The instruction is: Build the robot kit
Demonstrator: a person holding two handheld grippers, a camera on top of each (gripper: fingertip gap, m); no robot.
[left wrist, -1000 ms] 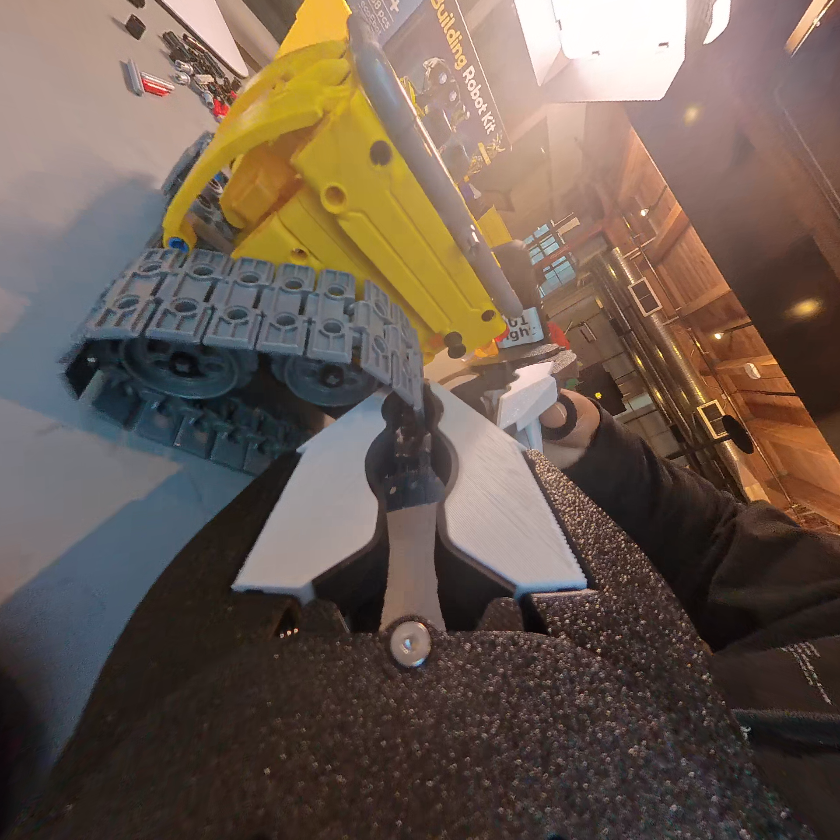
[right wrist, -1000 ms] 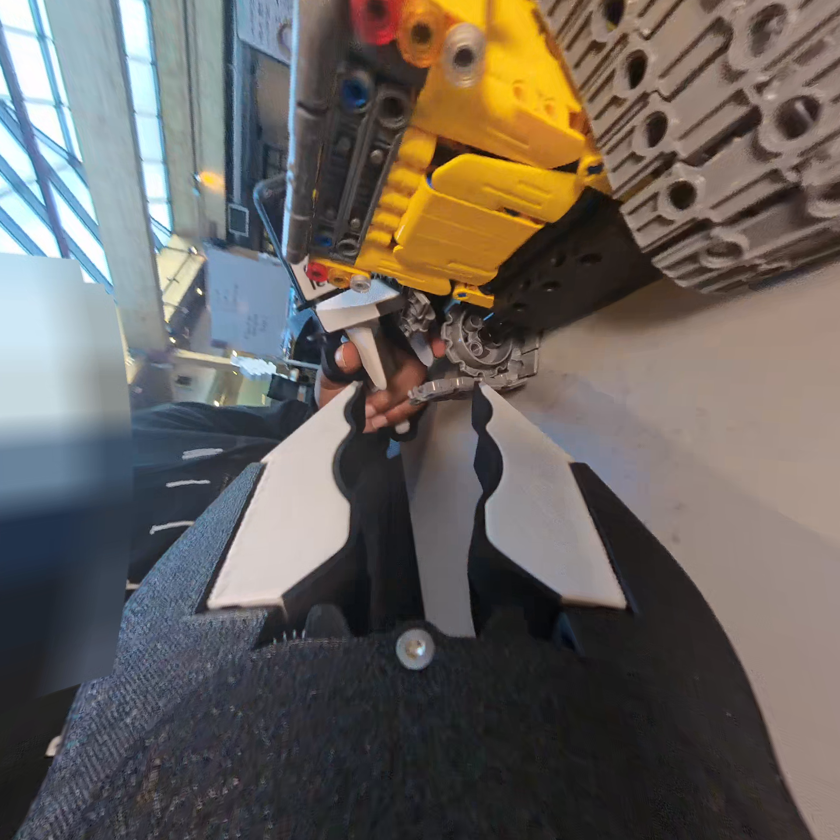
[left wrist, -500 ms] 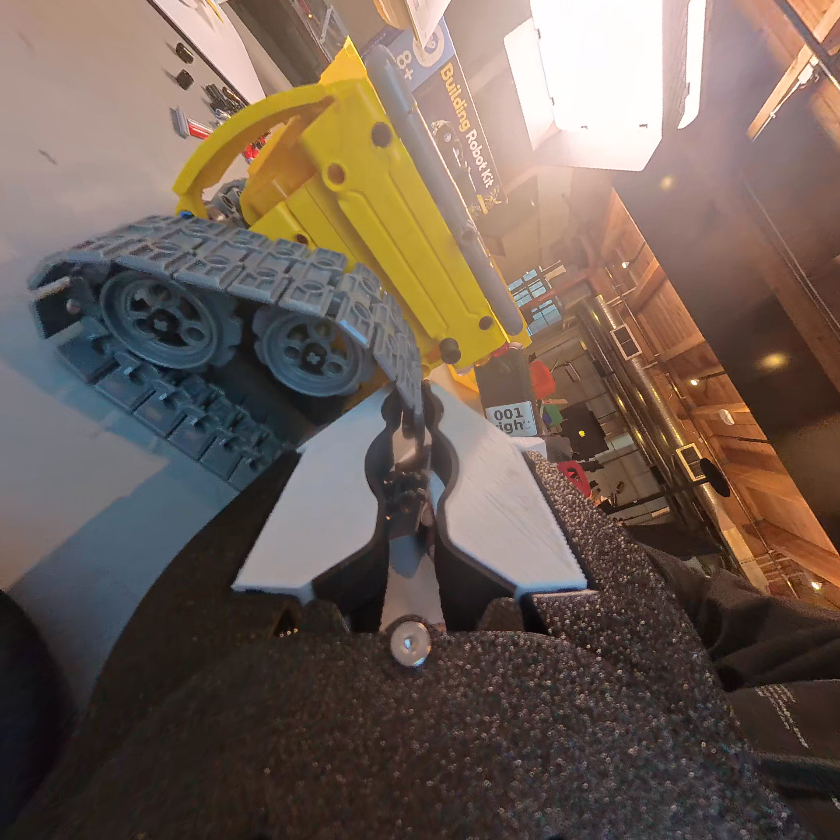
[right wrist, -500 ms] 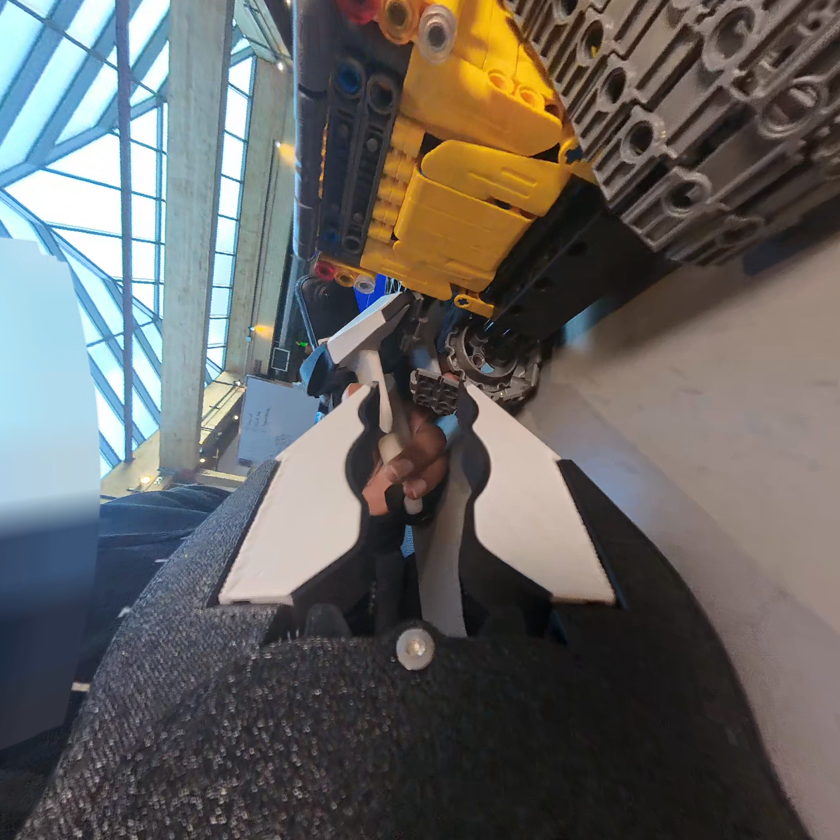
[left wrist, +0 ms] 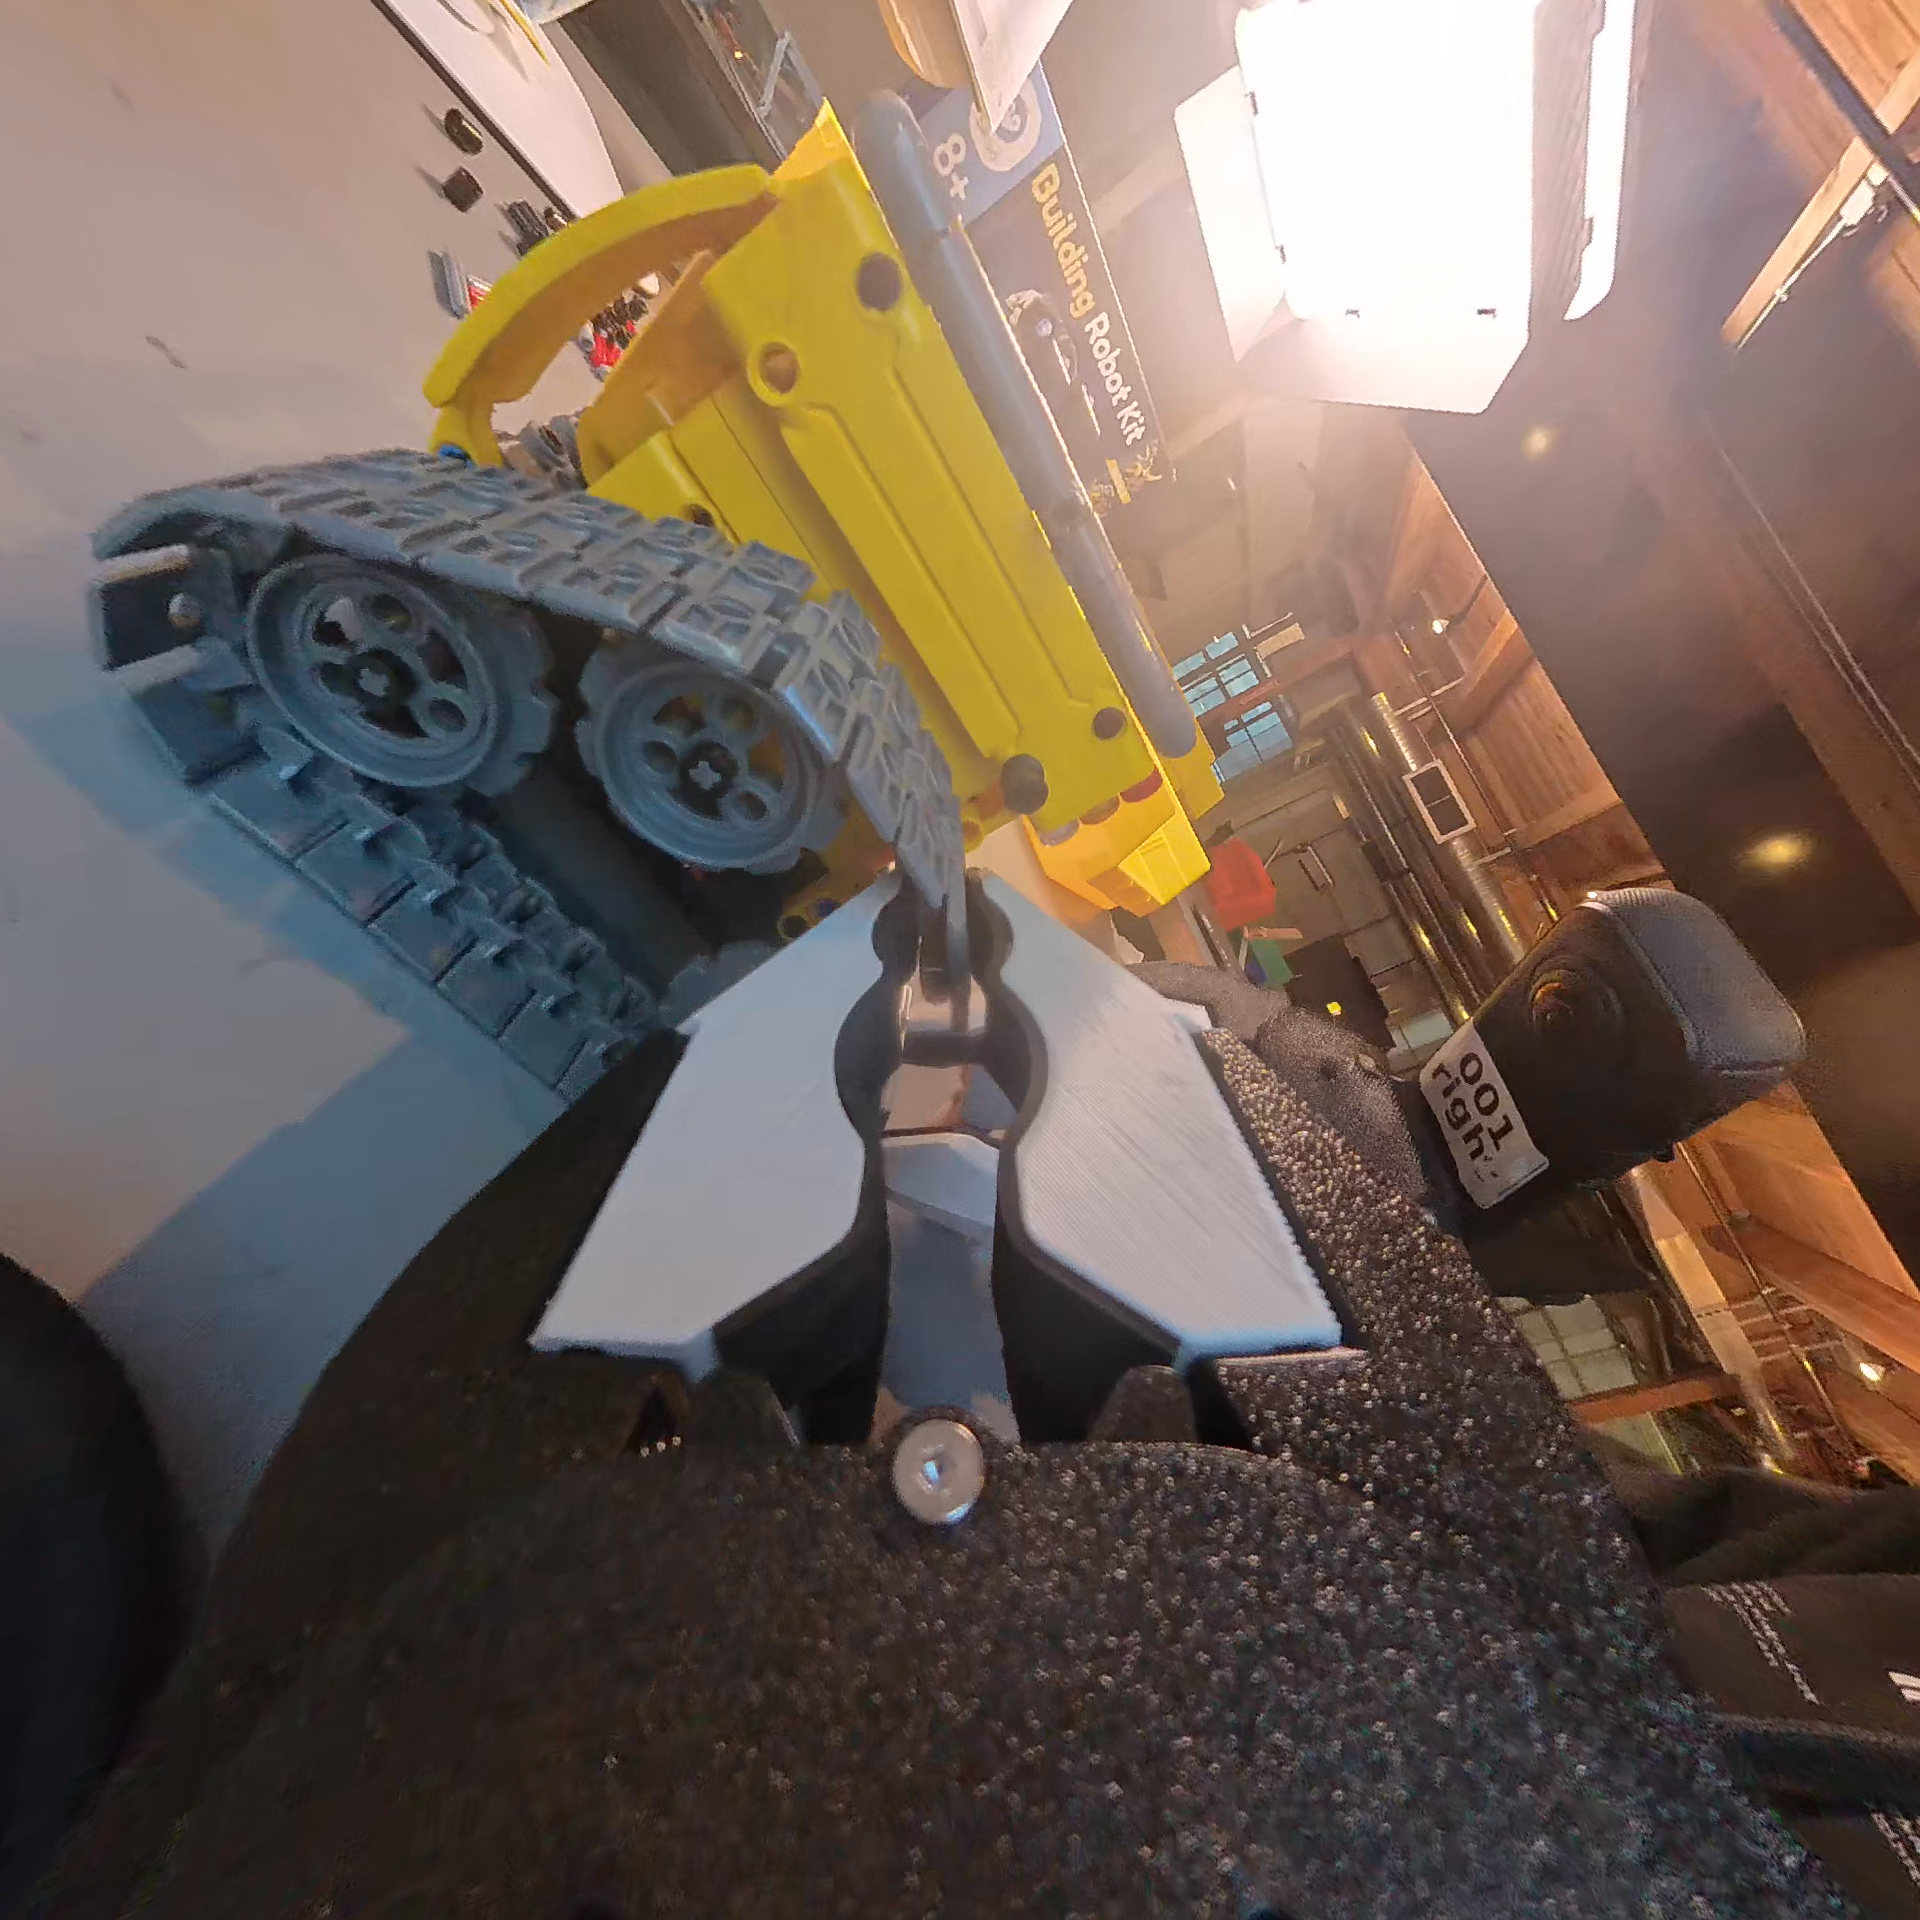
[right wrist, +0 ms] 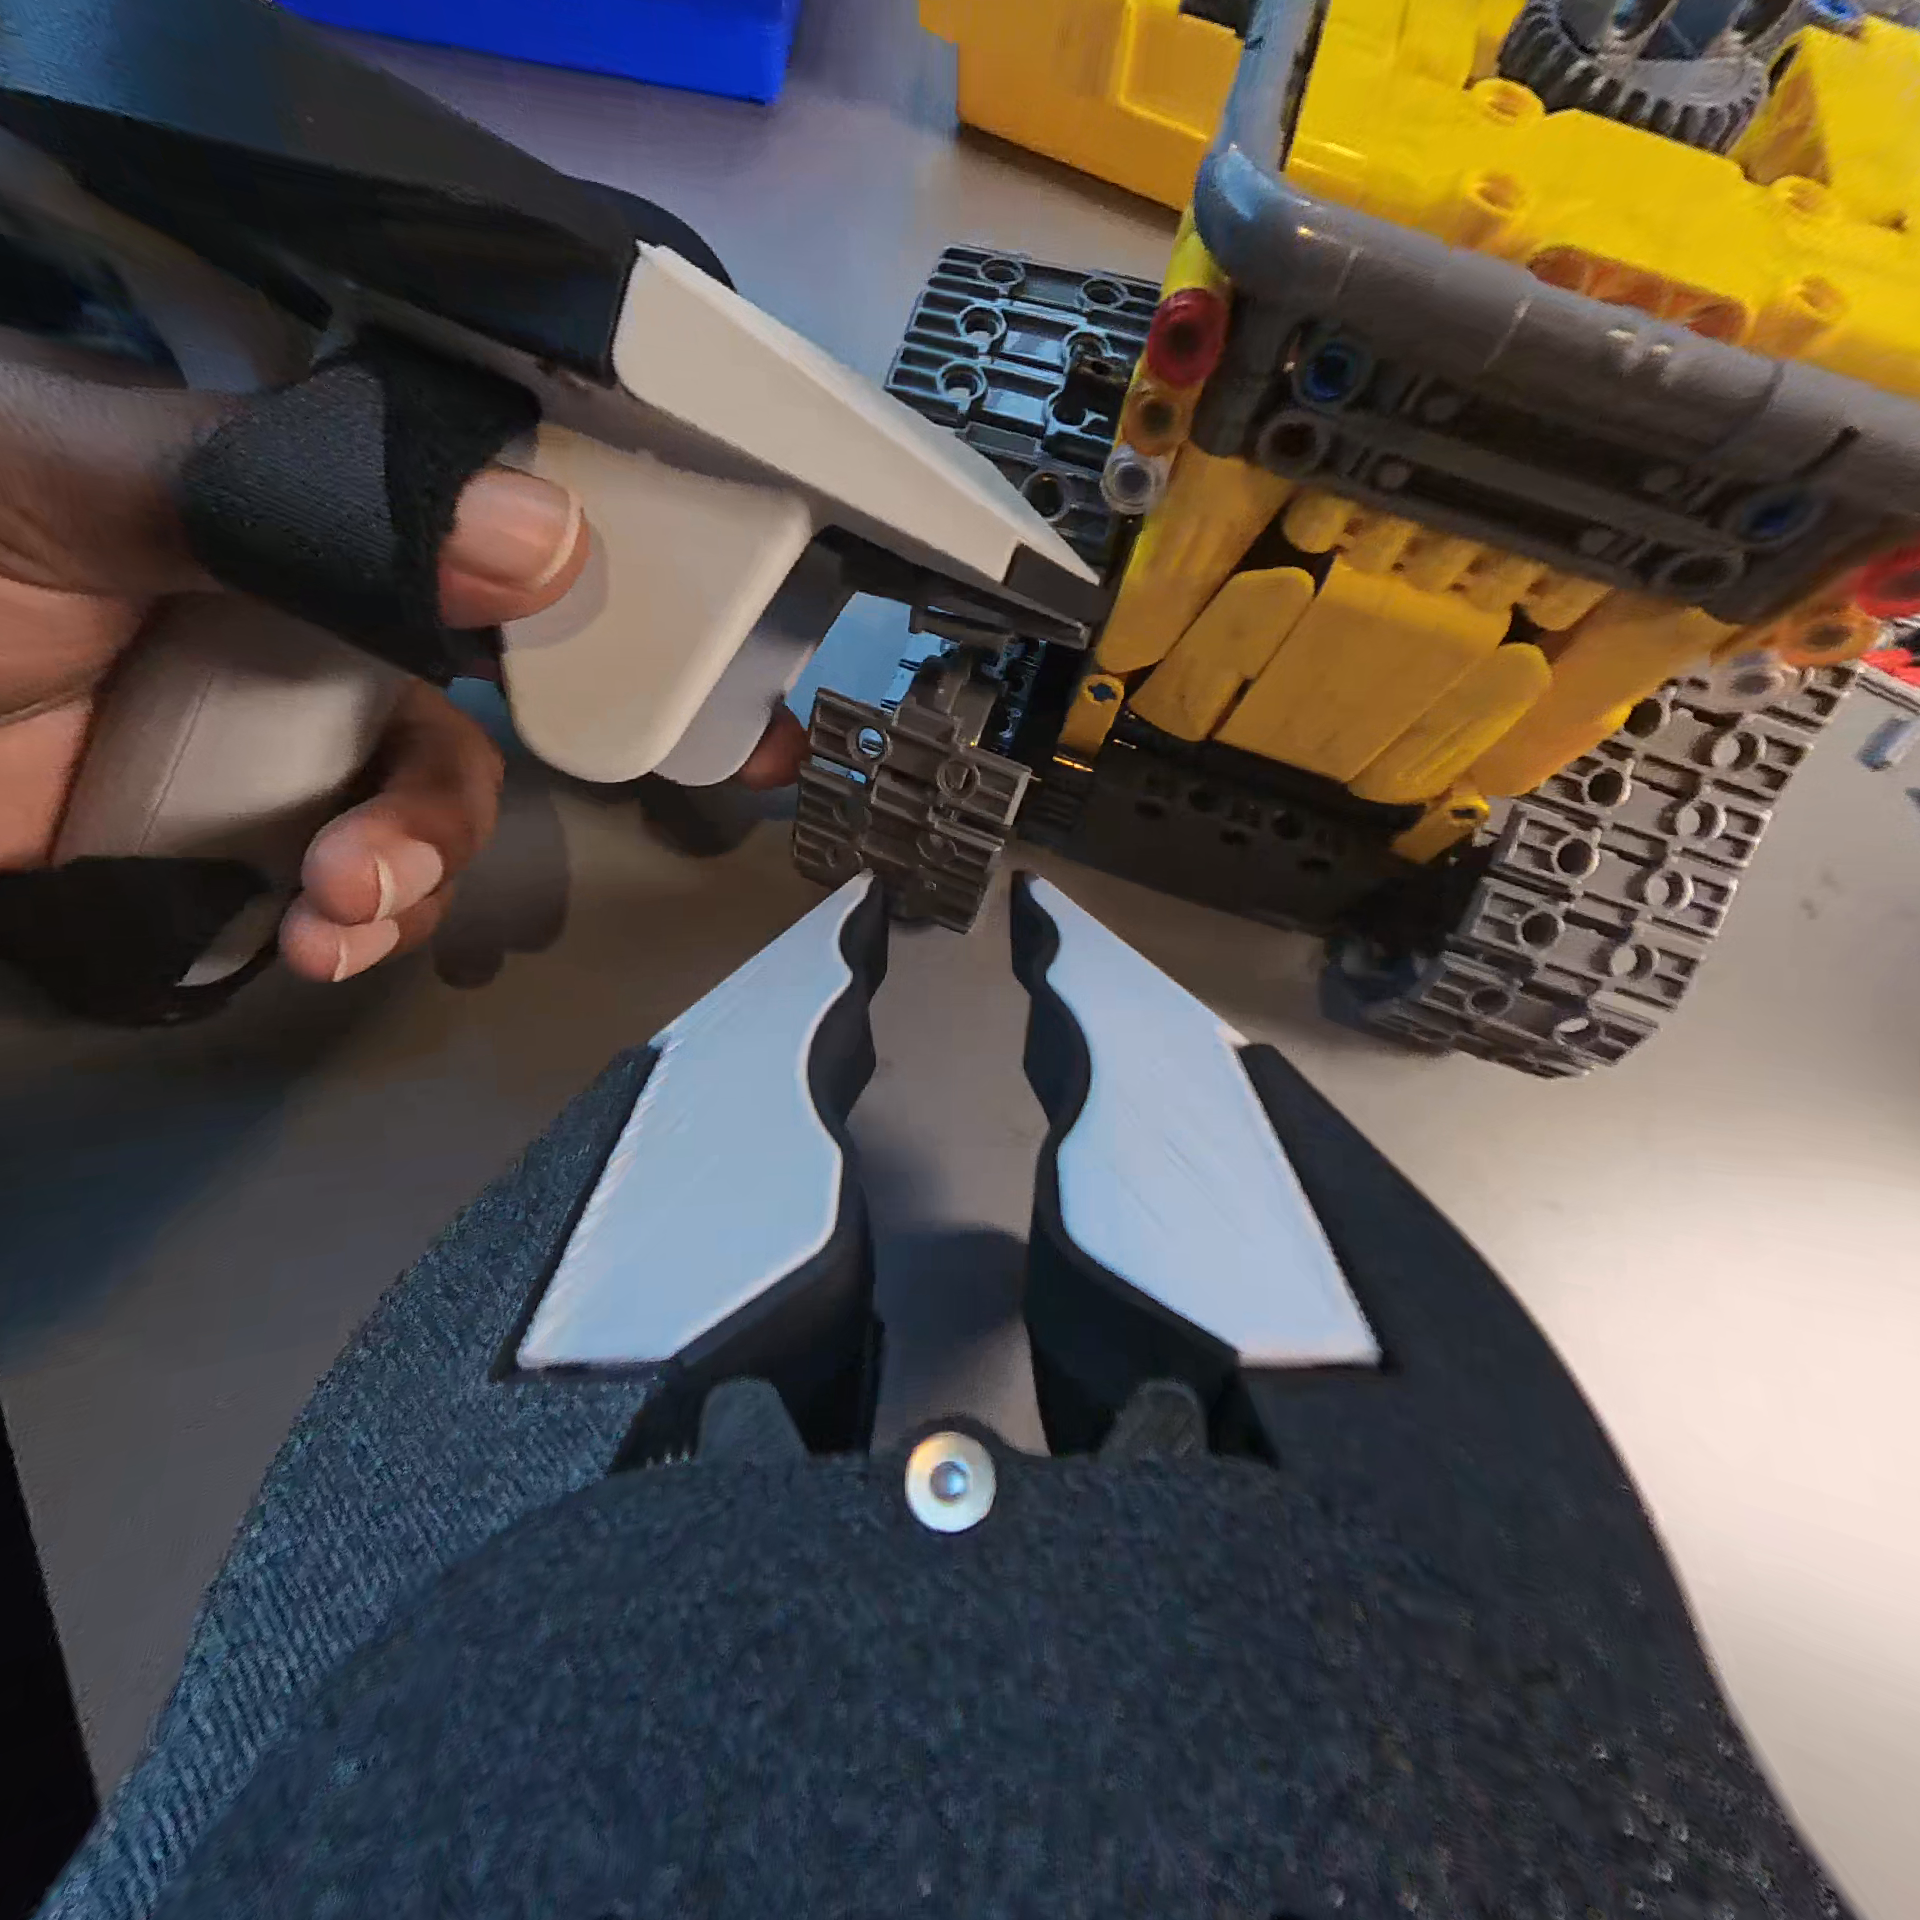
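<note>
Grey linked plastic track (right wrist: 914, 805) hangs loose off the yellow brick-built tracked vehicle (left wrist: 873, 520), pinched in the closed left gripper (left wrist: 943, 935); the parted, empty right gripper (right wrist: 940, 899) sits just near of its dangling end.

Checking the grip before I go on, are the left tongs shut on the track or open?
Shut on the track: the left tongs pinch its loose end, fingertips nearly meeting.

The tracked toy vehicle (right wrist: 1434, 582) stands on the table (right wrist: 1558, 1299), with a loose end of its track (right wrist: 914, 810) hanging off one end. The left gripper (left wrist: 940, 940) clamps that end from the left; the right gripper (right wrist: 945, 899), fingers parted, sits just before it, below the left one
</note>
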